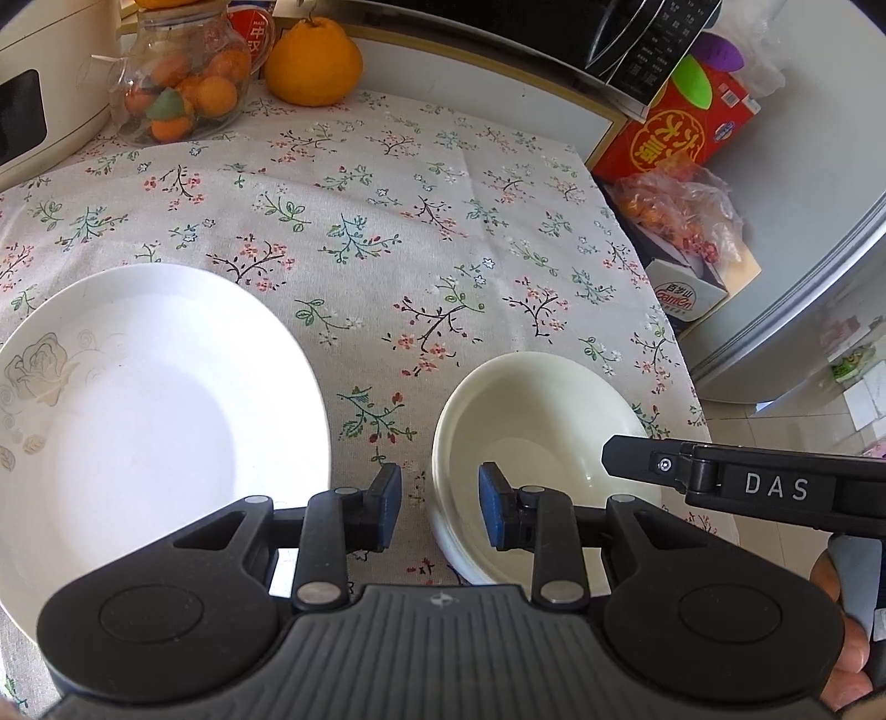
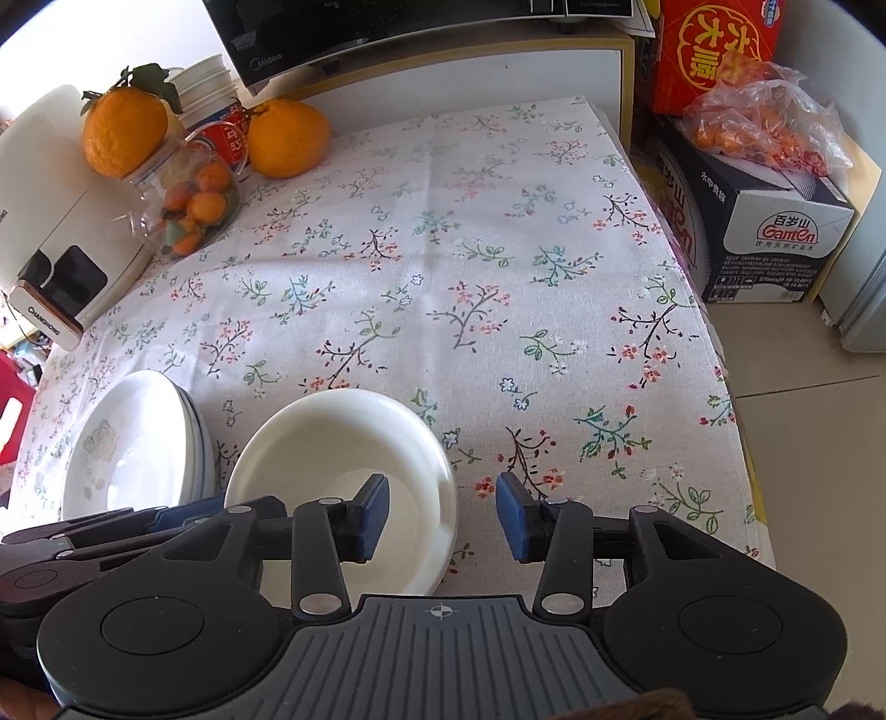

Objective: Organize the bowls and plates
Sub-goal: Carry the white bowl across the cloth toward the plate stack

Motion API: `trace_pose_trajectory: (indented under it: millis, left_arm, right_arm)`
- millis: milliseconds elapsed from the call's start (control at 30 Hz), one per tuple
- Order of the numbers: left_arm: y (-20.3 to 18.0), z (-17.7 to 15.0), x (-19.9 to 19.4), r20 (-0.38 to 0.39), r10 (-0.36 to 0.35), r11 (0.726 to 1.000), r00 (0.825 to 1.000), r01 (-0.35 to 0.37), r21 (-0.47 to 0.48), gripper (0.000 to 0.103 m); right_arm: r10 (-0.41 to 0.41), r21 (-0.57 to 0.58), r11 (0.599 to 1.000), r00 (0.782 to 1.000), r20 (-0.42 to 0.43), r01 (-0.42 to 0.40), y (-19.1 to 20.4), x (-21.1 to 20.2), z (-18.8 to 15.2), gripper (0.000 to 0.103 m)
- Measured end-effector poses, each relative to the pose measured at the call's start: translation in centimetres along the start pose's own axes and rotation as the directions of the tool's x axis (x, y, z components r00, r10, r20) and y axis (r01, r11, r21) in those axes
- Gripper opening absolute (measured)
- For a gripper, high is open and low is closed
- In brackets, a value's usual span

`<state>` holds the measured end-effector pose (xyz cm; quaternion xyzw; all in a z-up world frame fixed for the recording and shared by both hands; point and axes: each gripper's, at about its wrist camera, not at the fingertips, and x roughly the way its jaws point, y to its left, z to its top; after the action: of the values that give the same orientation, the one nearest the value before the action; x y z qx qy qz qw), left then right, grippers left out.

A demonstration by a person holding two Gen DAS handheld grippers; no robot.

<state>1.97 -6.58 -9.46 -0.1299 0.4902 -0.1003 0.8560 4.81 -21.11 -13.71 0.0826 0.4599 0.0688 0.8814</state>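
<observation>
A cream bowl [image 1: 545, 437] sits near the front of the floral tablecloth, also in the right wrist view [image 2: 338, 437]. A stack of white plates with a rose print [image 1: 149, 410] stands to its left, also in the right wrist view [image 2: 133, 443]. My left gripper [image 1: 440, 507] is open, its jaws straddling the bowl's left rim. My right gripper [image 2: 440, 512] is open, its jaws straddling the bowl's right rim. The right gripper's finger shows in the left wrist view [image 1: 642, 459] over the bowl.
A glass jar of small oranges [image 2: 194, 205], two large oranges [image 2: 285, 138] and a white appliance [image 2: 66, 243] stand at the back left. Boxes [image 2: 758, 232] and a bag of fruit [image 2: 764, 127] sit beyond the table's right edge. A microwave [image 2: 387, 27] is behind.
</observation>
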Motion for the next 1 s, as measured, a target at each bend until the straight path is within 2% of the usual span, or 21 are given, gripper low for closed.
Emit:
trace_pose_trajectory:
  millis: [100, 233, 300, 333, 433, 667, 733, 867, 1000]
  left_arm:
    - [0.1, 0.0, 0.1, -0.005, 0.000, 1.000, 1.000, 0.000, 0.003, 0.028]
    - [0.1, -0.1, 0.8, -0.019, -0.004, 1.000, 1.000, 0.004, 0.002, 0.025]
    - [-0.1, -0.2, 1.2, -0.026, -0.009, 1.000, 1.000, 0.009, 0.016, 0.020]
    - [-0.3, -0.2, 1.2, -0.032, -0.014, 1.000, 0.999, 0.014, 0.015, 0.019]
    - [-0.7, -0.4, 1.0, -0.024, 0.000, 1.000, 1.000, 0.001, 0.031, 0.018]
    - [-1.0, -0.2, 0.0, 0.004, -0.012, 0.999, 1.000, 0.011, 0.036, 0.016]
    - [-1.0, -0.1, -0.3, 0.012, -0.013, 1.000, 1.000, 0.012, 0.025, 0.016]
    - [-1.3, 0.3, -2.3, 0.078, 0.003, 0.999, 0.997, -0.006, 0.040, 0.016]
    - [-0.2, 1.2, -4.3, 0.141, 0.012, 1.000, 0.990, -0.013, 0.006, 0.016]
  right_arm:
    - [0.031, 0.016, 0.999, 0.999, -0.030, -0.031, -0.1, 0.5, -0.1, 0.042]
    - [0.016, 0.012, 1.000, 0.997, -0.071, -0.015, 0.2, 1.6, -0.3, 0.042]
    - [0.011, -0.003, 1.000, 0.997, -0.080, -0.011, 0.6, 1.7, -0.5, 0.030]
    - [0.006, -0.016, 1.000, 0.997, -0.072, -0.007, 0.9, 1.5, -0.5, 0.024]
    - [-0.006, -0.009, 1.000, 0.999, -0.054, 0.005, 0.7, 1.2, -0.5, 0.020]
    - [-0.028, -0.011, 1.000, 0.999, -0.024, 0.028, 0.9, 0.5, -0.3, 0.020]
    - [-0.035, -0.019, 0.999, 0.999, 0.007, 0.035, 1.4, -0.1, -0.1, 0.020]
    - [-0.019, -0.027, 0.999, 0.996, 0.091, 0.021, 2.7, -1.9, 0.6, 0.020]
    - [0.017, -0.028, 0.999, 0.992, 0.121, -0.014, 4.1, -2.3, 1.3, 0.020]
